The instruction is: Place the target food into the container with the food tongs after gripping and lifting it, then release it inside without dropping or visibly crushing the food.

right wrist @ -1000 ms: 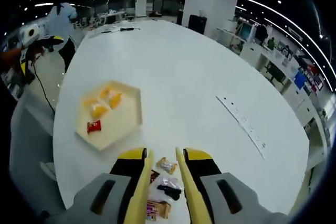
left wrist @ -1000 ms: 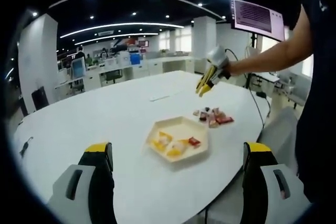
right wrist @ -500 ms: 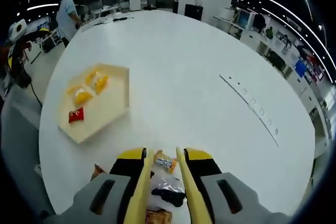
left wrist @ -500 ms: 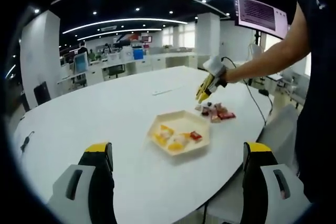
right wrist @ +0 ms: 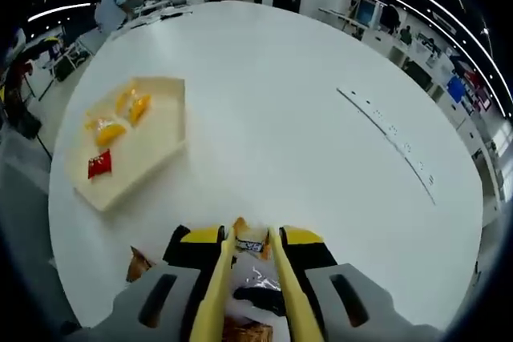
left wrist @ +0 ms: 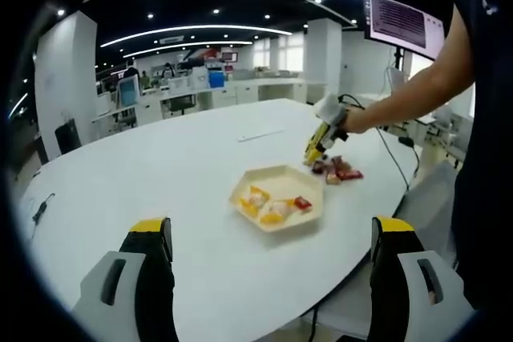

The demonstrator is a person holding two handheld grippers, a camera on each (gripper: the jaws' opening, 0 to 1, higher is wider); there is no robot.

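A cream hexagonal tray (left wrist: pixel 311 218) (right wrist: pixel 170 143) lies on the white table (left wrist: pixel 160 174) and holds yellow snacks (right wrist: pixel 120 114) and a red packet (right wrist: pixel 98 166). A pile of wrapped snacks (left wrist: pixel 338 171) lies just beyond the tray. My right gripper (right wrist: pixel 250 234) (left wrist: pixel 322 135) is shut on yellow food tongs (right wrist: pixel 218 278), low over that pile. The tong tips stand slightly apart on either side of a small wrapped packet (right wrist: pixel 253 247). Whether they touch it I cannot tell. My left gripper (left wrist: pixel 271 230) hangs wide open, near the table's front edge, holding nothing.
A long flat strip (right wrist: pixel 389 130) (left wrist: pixel 260 134) lies across the far side of the table. A person's arm (left wrist: pixel 409 90) reaches in from the right. A monitor (left wrist: pixel 397 22) hangs at the upper right. Office desks (left wrist: pixel 184 90) line the background.
My right gripper has lowered with the tongs onto the snack pile, and the tips now flank a packet. The left gripper's jaws stay open.
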